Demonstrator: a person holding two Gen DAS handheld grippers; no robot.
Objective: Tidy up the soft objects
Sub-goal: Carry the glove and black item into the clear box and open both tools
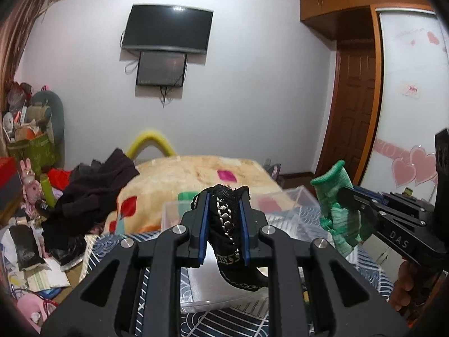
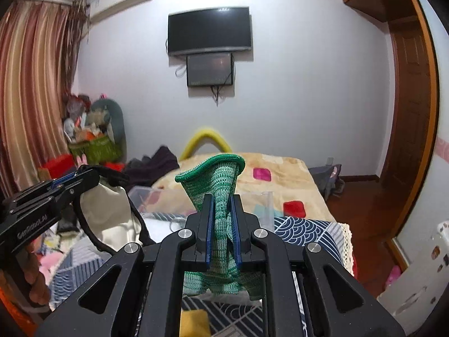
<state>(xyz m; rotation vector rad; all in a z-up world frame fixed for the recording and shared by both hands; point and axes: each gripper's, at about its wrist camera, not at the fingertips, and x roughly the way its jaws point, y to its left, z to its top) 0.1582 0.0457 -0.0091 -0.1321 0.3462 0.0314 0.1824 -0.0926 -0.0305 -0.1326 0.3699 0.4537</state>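
My left gripper (image 1: 224, 196) is shut on a black lace garment (image 1: 228, 219) with a pale patterned band, held in the air above a clear plastic box (image 1: 297, 196). From the right wrist view the same garment (image 2: 106, 213) shows a cream lining and black trim, hanging from the left gripper (image 2: 84, 175). My right gripper (image 2: 221, 199) is shut on a green knitted sock (image 2: 221, 179), its cuff sticking up. The sock (image 1: 334, 196) and right gripper (image 1: 345, 193) also show at the right of the left wrist view.
A bed with a beige patterned blanket (image 1: 196, 174) lies ahead. Dark clothes (image 1: 92, 191) are piled at its left edge. A blue patterned cloth (image 2: 303, 230) covers the near surface. Clutter, boxes and toys (image 1: 31, 140) fill the left side. A wardrobe (image 1: 407, 98) stands at the right.
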